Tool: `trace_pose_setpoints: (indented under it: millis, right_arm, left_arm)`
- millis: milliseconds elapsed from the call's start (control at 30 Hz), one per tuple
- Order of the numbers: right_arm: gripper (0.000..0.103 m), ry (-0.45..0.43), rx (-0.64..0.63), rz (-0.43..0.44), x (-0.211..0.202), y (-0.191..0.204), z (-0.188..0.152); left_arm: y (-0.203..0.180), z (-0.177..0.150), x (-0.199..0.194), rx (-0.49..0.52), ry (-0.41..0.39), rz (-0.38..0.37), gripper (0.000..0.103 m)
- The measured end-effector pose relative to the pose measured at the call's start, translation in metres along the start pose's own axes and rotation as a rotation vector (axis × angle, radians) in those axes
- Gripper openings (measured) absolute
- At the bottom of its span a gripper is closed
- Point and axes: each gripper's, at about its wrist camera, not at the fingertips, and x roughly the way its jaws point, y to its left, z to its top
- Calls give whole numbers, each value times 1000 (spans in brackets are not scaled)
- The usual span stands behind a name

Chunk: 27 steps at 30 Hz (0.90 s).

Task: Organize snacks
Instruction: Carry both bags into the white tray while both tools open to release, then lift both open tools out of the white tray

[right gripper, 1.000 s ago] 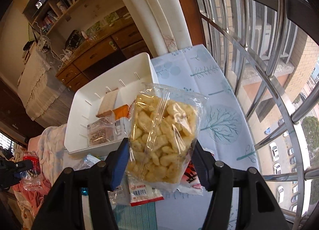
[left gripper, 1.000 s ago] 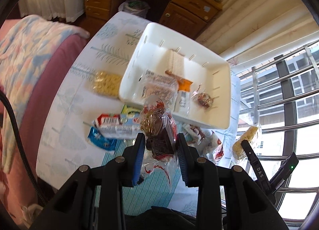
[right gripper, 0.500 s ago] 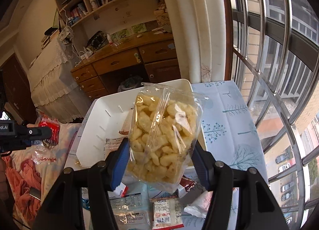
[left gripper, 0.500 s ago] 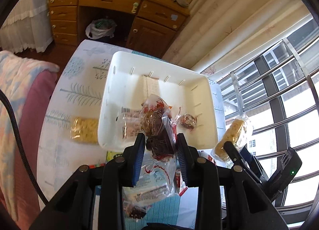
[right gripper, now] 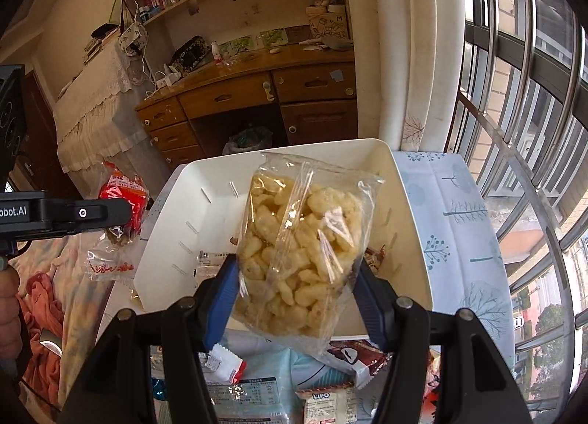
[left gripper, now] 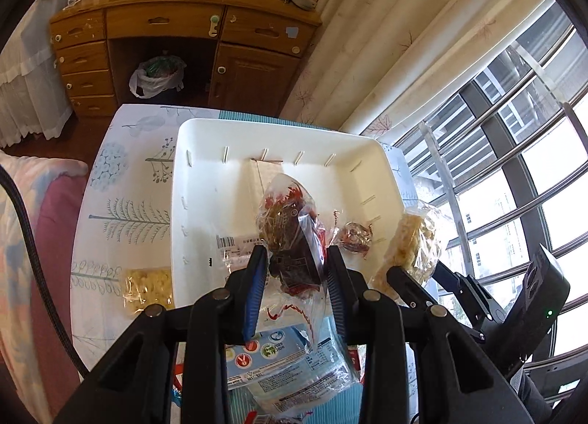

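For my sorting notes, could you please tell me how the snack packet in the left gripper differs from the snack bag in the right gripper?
The clear packet with red print and dark contents is narrow, while the clear bag of pale yellow puffs is broad and plump. The left gripper therefore stands narrower than the right gripper. The red-printed packet's loose end hangs crumpled below the jaws; the puff bag stands upright. Both are transparent plastic, clamped and held above the white plastic bin.
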Motion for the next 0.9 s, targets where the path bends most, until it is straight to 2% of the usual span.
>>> trace_pose_setpoints:
  millis: [133,233,300,433,500,900]
  right_arm:
    - [61,10,-4,-6,3,2,3]
    - [61,18,-5,-34,5,2,3]
    - [62,26,-3,-57,5,3,4]
    - [64,15,10,-73,-1,5,4]
    - [69,2,9,-82,-7,7,4]
    - [70,-83,26,-111,-52,36,-3]
  left_arm:
    - [2,2,4,2,11,3,33]
    - [4,2,3,2,7,8,42]
    - [4,3,0,2,0,17,54]
    - [4,1,-9,8,-14,30,57]
    - [6,0,-14,9,-20,34,60]
    - [11,-18,-64,51,-91,27,64]
